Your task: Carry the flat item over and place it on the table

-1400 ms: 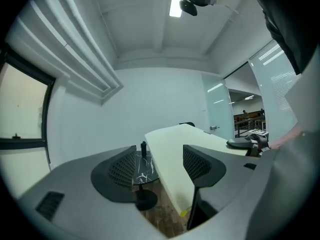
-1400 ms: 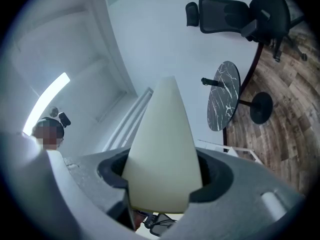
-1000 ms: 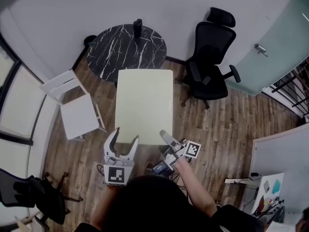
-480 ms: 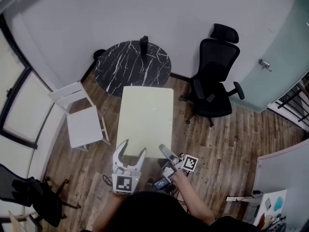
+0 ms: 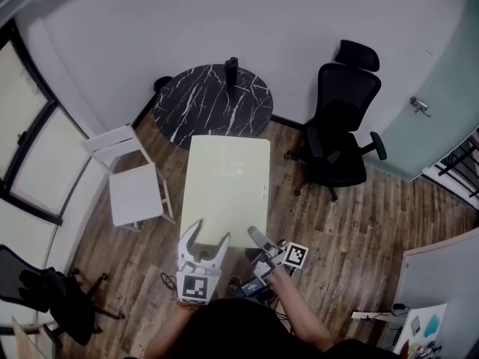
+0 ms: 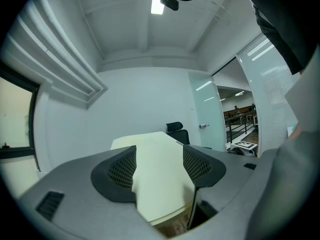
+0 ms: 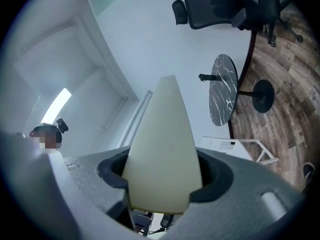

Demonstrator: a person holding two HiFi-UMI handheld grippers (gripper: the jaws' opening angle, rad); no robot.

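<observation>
Right hand-held gripper [image 5: 256, 238], head view: lay rolled on its side at the board's [image 5: 228, 178] near right corner. Left hand-held gripper [image 5: 210, 232] sat at the near left corner, jaws spread. Board hung over the wood floor [image 5: 359, 223]. Its far end was just short of or over the rim of the round black worktop [image 5: 202, 103]; couldn't tell which. Dark upright cylinder [image 5: 232, 69] stood on the worktop's far side. White chair [image 5: 131, 189] was just left of the board, black chair [image 5: 340, 126] off to the right. Risk: the long board was held at its near end only, so the far end could droop, clip the rim or sweep a chair.

Left gripper view: jaws were well apart and the board's near end showed between them, with no pad seen pressing. If that side gave no real support, the board could twist and slide off toward the floor.

Right gripper view: jaws stood wide but were clamped on the board's thick edge, pads snug on both faces. Judged this the only firm hold. The long overhang could pry it loose. Pushing the board too far across the worktop could knock the cylinder over.
</observation>
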